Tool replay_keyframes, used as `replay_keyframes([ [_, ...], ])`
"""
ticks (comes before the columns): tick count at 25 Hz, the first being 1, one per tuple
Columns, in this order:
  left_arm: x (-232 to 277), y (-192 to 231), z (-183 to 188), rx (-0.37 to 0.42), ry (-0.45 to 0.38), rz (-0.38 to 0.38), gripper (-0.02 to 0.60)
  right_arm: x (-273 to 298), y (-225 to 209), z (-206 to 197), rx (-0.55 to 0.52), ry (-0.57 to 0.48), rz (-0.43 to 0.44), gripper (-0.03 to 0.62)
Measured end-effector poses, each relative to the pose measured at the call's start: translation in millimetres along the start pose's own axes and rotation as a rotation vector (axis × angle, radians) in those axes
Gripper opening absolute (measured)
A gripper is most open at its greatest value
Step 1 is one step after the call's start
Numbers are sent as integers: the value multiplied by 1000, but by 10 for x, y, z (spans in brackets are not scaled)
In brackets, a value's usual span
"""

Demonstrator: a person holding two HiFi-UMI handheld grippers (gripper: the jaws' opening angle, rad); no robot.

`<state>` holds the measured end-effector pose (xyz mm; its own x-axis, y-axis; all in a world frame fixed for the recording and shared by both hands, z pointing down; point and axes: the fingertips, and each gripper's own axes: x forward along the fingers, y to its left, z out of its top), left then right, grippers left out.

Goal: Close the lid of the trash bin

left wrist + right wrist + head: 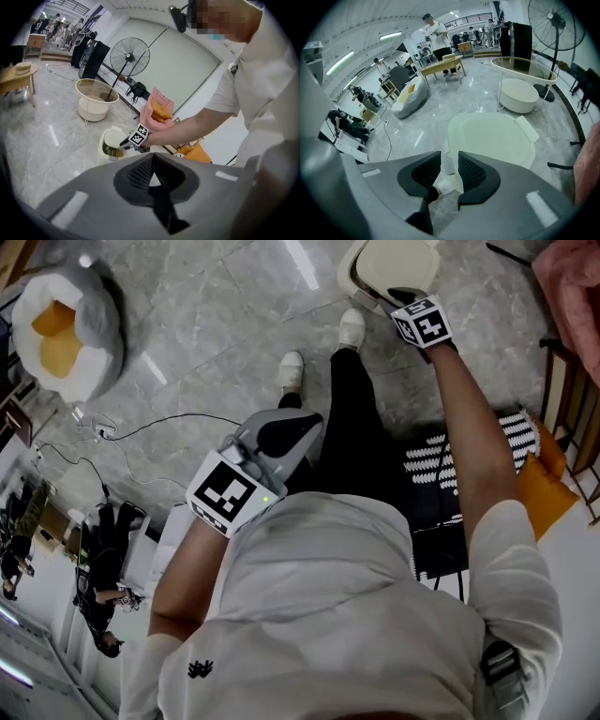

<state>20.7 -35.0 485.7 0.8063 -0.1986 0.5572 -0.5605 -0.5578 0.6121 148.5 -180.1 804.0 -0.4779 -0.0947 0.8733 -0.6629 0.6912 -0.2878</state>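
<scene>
The cream trash bin [361, 273] stands on the floor just ahead of the person's shoes. Its pale lid [492, 138] fills the middle of the right gripper view. In the left gripper view the lid [115, 138] is tilted up over a dark opening. My right gripper [405, 296] reaches out to the bin's near edge. Its jaws [449, 157] stand a narrow gap apart, with the lid's rim strip running between them. My left gripper [298, 426] is held back near the person's waist, well away from the bin. Its pads [153, 157] meet with nothing between them.
A grey and white beanbag [61, 324] lies far left, with cables [141, 432] trailing across the marble floor. A round white side table [520, 91] and a standing fan [555, 23] are beyond the bin. An orange cushion [544, 488] and a pink cloth [572, 277] are at right.
</scene>
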Motion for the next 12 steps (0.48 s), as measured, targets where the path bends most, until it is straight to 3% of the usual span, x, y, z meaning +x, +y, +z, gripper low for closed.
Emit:
replay_keyframes([
  [3, 47, 40, -50, 23, 9, 1, 57, 128, 12, -74, -8, 19, 9, 109],
  [9, 101, 120, -72, -7, 19, 13, 57, 347, 61, -189, -30, 65, 35, 109],
  [12, 170, 151, -112, 22, 5, 2, 57, 435, 53, -229, -50, 82, 49, 109],
])
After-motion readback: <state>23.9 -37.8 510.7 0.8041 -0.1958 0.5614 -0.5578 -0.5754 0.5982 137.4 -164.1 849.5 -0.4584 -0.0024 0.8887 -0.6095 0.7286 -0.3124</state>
